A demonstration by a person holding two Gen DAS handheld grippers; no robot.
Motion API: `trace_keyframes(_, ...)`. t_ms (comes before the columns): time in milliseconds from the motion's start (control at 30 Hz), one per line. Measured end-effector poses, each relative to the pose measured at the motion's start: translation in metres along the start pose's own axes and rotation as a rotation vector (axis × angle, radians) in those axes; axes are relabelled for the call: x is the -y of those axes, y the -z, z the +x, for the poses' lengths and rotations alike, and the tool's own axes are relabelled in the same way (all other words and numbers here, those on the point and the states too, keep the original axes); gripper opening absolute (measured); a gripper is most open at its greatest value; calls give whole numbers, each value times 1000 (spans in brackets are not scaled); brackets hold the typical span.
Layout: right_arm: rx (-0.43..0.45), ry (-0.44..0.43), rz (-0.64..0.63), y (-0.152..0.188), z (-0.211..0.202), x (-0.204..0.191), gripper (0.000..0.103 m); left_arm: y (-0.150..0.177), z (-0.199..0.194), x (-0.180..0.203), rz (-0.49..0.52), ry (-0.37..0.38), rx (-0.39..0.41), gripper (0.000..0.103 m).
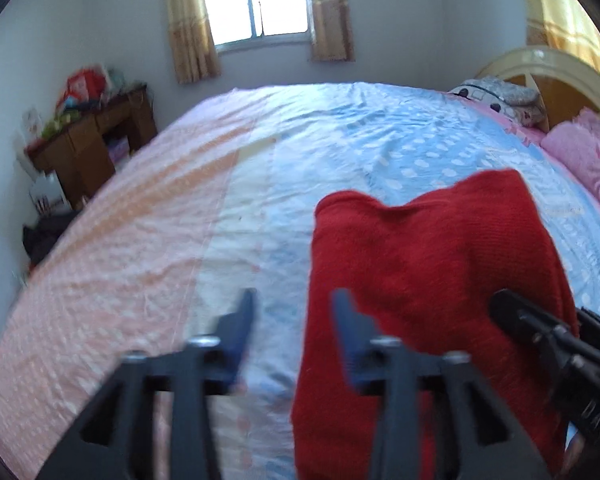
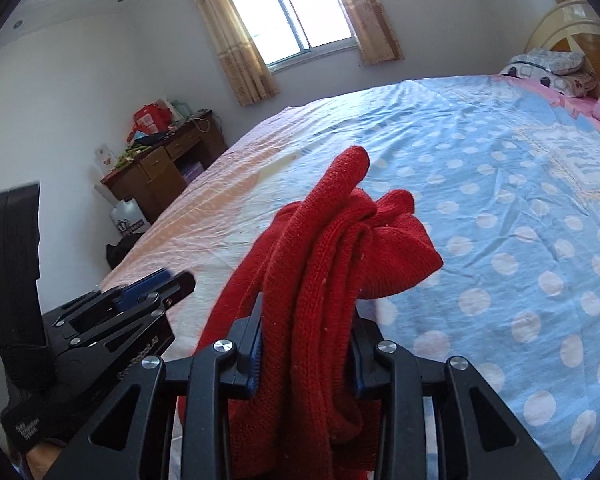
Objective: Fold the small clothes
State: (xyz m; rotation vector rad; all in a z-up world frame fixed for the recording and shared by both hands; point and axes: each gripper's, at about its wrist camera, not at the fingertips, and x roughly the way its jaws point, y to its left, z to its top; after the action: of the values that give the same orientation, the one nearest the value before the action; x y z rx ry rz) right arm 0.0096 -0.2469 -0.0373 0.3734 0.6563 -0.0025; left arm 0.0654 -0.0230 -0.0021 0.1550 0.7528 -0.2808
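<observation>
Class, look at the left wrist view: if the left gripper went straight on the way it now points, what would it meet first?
Probably the bedsheet. The left gripper has open, empty jaws aimed down at it; the red knit garment lies just beside that line, though depth is unclear.

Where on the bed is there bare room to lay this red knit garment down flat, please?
The bedspread is bare across its middle, from the peach side toward the wooden desk to the blue dotted part. It is crowded only at the headboard end, with the pink pillow and folded bedding. The right claw grips the red knit garment.
</observation>
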Motion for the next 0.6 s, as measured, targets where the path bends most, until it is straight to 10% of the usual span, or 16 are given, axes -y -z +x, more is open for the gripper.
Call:
trace_keyframes(467, -98, -1, 141, 29, 14, 62, 34, 0, 81, 27, -37, 338, -236, 81)
trace_keyframes(600, -111, -8, 183, 34, 20, 70, 34, 7, 76, 32, -46, 380, -190, 53)
